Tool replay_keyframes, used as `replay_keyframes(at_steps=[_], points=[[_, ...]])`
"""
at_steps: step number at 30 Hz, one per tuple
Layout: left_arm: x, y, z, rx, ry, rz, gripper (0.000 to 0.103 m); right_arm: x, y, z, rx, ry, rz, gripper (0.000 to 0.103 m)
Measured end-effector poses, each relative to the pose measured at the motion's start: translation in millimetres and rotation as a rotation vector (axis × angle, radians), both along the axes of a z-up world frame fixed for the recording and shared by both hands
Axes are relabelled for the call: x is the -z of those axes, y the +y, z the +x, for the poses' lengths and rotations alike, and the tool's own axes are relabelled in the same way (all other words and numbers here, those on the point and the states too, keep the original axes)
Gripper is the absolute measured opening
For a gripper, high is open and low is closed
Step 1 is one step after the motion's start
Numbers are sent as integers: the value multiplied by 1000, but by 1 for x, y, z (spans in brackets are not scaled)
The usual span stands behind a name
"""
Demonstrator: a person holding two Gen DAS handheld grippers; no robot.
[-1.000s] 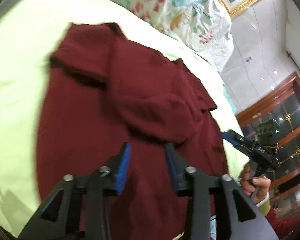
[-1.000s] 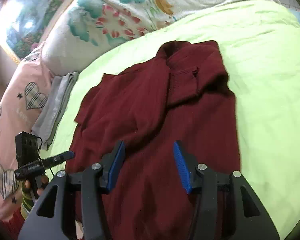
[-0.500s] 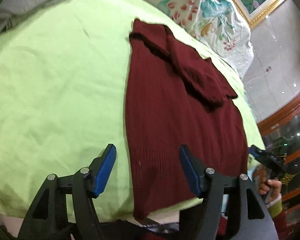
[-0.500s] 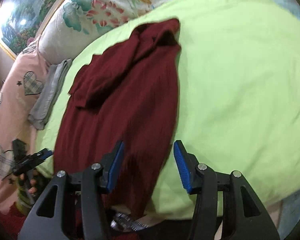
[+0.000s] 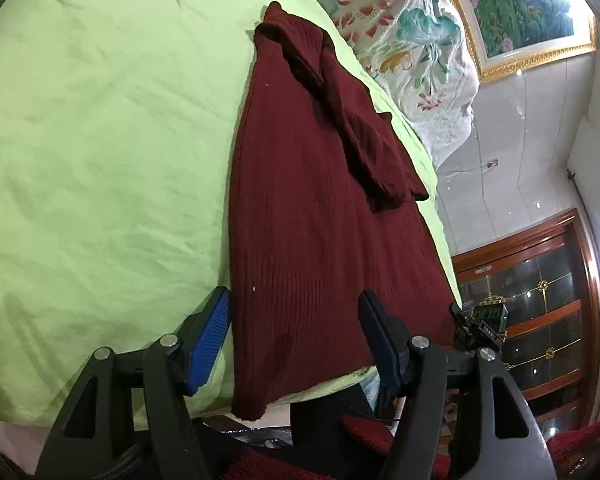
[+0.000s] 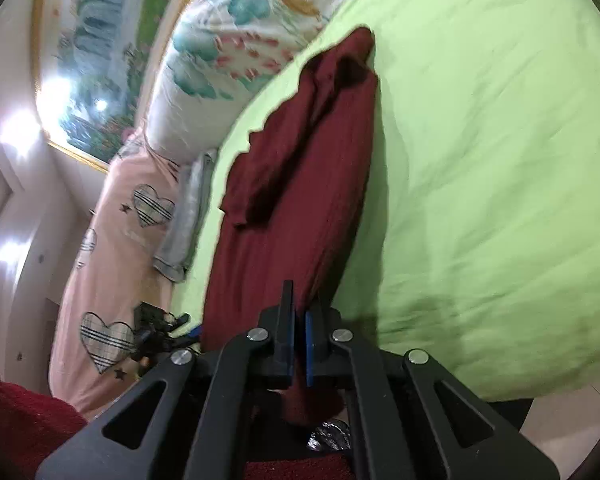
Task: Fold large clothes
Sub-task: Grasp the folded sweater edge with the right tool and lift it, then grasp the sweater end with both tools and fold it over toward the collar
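Dark maroon sweater (image 5: 320, 208) is lying on a lime-green bed (image 5: 100, 140), floral white quilt (image 5: 412, 40) behind, pink heart-patterned blanket (image 6: 112, 240), blue pads on black tongs (image 5: 296, 332).

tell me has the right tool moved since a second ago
Yes: the right tool pulled back from mid-sweater to the green bed's near edge, now clamped on the hem.

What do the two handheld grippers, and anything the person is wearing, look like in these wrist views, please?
Both the left gripper and the right gripper are matte black plastic, with angular arms that have triangular cut-outs and round silver bolts at the pivots. Each finger carries a ribbed blue pad. A black hose or cable shows under the left one. Dark red knitted clothing shows at the frame's edge.
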State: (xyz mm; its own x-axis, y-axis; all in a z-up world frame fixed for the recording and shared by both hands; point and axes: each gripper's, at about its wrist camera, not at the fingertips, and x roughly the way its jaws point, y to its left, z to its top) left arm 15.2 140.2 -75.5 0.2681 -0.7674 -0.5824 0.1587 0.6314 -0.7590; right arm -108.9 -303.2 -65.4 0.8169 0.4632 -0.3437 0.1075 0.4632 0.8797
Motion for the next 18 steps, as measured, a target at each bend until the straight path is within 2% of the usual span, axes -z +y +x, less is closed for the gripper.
replay_keyframes(at_steps=[4, 6, 10, 13, 14, 15, 18], points=[[-5, -8, 1, 33, -10, 52, 63, 11, 8, 12, -75, 55, -11, 7], [-6, -6, 0, 26, -9, 96, 49, 11, 16, 17, -96, 95, -53, 9], [2, -5, -1, 42, 35, 66, 46, 19, 23, 21, -130, 117, -81, 10], [2, -18, -2, 82, 24, 110, 41, 20, 28, 24, -138, 113, -92, 6], [2, -19, -1, 88, 22, 121, 25, 17, 28, 24, -139, 100, -92, 6], [5, -18, 0, 95, 36, 115, 1, 13, 28, 24, -140, 78, -90, 5], [11, -9, -4, 66, 56, 34, 2, 9, 24, 18, -140, 31, -69, 5]])
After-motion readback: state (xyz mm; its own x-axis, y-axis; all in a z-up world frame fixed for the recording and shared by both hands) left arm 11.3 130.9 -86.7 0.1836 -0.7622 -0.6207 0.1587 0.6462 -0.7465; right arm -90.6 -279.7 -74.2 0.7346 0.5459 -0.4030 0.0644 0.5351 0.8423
